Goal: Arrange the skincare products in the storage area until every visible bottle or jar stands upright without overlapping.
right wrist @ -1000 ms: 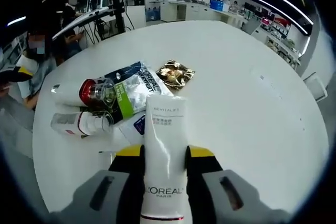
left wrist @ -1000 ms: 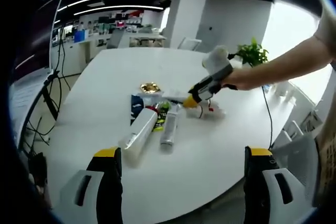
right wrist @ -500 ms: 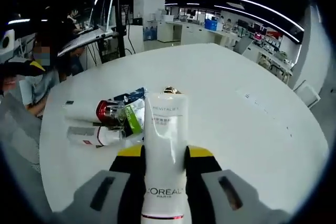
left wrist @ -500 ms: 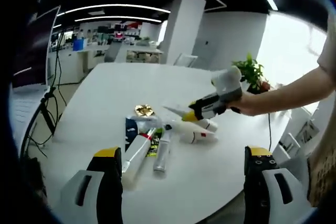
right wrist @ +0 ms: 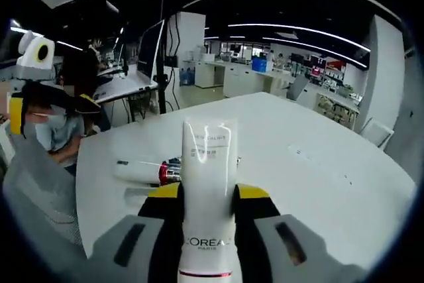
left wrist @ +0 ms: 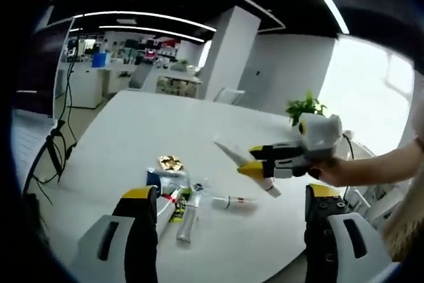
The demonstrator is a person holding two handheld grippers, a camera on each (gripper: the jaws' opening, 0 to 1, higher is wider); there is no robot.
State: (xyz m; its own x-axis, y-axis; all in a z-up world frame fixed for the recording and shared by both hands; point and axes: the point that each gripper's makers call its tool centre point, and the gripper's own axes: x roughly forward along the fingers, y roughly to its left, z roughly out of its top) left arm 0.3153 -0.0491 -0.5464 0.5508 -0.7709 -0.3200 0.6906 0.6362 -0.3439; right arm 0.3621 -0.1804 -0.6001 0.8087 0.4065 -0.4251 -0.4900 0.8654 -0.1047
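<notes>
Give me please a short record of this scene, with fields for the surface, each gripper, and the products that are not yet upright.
surface: white table
right gripper: shut on white L'Oreal tube, lifted above the table
left gripper: open, holds nothing
lying products: pile of tubes and sachets, none upright
also lying: tube with red cap
gold sachet: flat, beside the pile

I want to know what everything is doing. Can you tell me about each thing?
White tube: held up off the table, squeezed in the right tongs.
Right tongs: shut on the white tube.
Left tongs: open, holding nothing.
Red-capped tube: lying flat on the white table.
Gold packet: lying flat.
</notes>
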